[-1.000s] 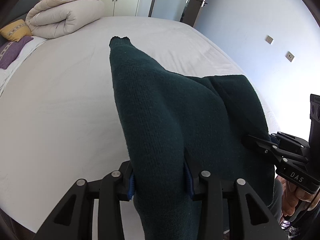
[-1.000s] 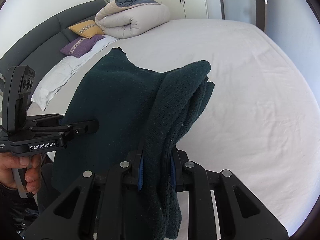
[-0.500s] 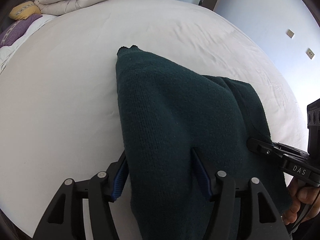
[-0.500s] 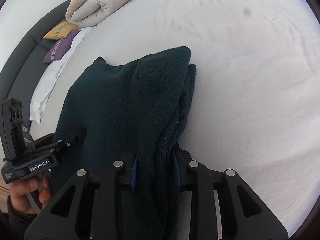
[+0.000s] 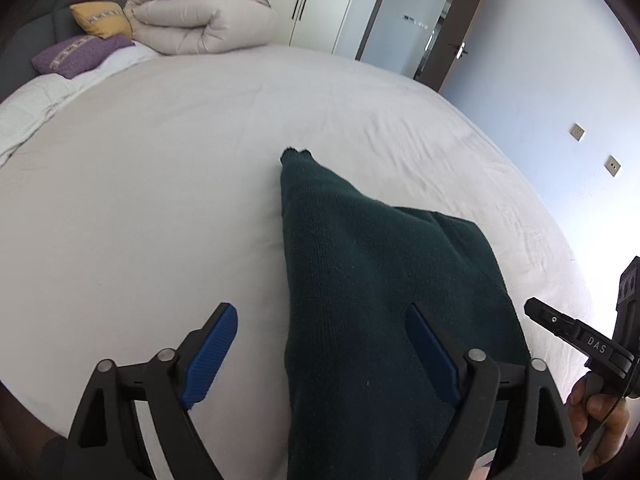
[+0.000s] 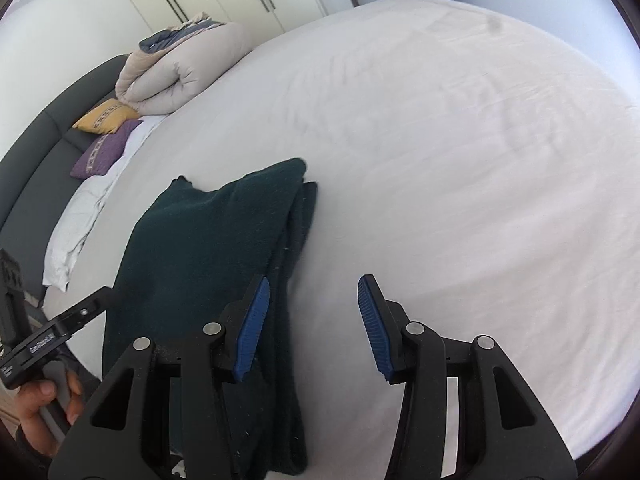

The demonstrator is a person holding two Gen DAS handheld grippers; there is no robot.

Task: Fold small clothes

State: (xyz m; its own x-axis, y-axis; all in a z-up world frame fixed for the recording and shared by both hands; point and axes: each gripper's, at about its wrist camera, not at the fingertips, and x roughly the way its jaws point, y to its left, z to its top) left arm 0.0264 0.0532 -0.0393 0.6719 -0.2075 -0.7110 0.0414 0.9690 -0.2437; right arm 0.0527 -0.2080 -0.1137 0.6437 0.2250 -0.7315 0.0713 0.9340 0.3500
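- Left gripper [image 5: 322, 354] had jaws spread wide, gripping nothing; dark green sweater [image 5: 384, 320] lay between and under its blue pads [image 5: 212, 356].
- Right gripper [image 6: 312, 328] also spread apart, empty; sweater just beside its left pad, running off the near bed [image 6: 460, 160] edge.
- One sweater, folded in layers.
- Two cushions: yellow cushion [image 5: 102, 20], purple cushion [image 5: 80, 56]; one rolled duvet [image 5: 200, 20].

1. Wide bed [image 5: 160, 184] [image 6: 460, 160] under a lightly creased white sheet.
2. Dark green knit garment [image 5: 380, 300] [image 6: 208, 248] folded flat near the front edge.
3. Rolled beige duvet [image 5: 200, 20] [image 6: 180, 68] at the head end.
4. Beside it, a yellow cushion [image 5: 102, 18] [image 6: 106, 116], a purple cushion [image 5: 76, 56] [image 6: 104, 152] and a white pillow [image 6: 76, 224].
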